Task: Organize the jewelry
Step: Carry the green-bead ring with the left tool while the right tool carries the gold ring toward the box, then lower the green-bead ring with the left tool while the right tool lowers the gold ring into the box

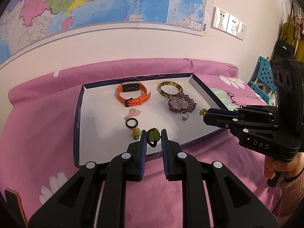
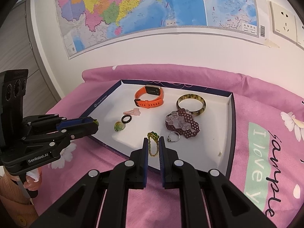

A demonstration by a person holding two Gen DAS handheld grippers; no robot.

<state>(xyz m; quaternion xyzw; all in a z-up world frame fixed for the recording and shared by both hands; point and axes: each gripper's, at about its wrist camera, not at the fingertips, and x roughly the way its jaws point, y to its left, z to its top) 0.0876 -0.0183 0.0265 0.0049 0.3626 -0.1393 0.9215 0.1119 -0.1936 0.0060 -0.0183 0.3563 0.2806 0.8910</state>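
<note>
A shallow white tray with a dark blue rim lies on a pink bedspread. It holds an orange watch, an amber bangle, a purple beaded bracelet, a silver ring, a pink clip, a black ring and a small green-yellow charm. My left gripper is shut on a green pendant with a dark beaded cord, over the tray's near edge. My right gripper is shut on a green-and-gold chain ornament, its chain dangling between the fingers.
The pink bedspread with daisy prints surrounds the tray. A wall map and sockets stand behind. A blue perforated basket and hanging bags are at the right. A hand holds the right gripper's handle.
</note>
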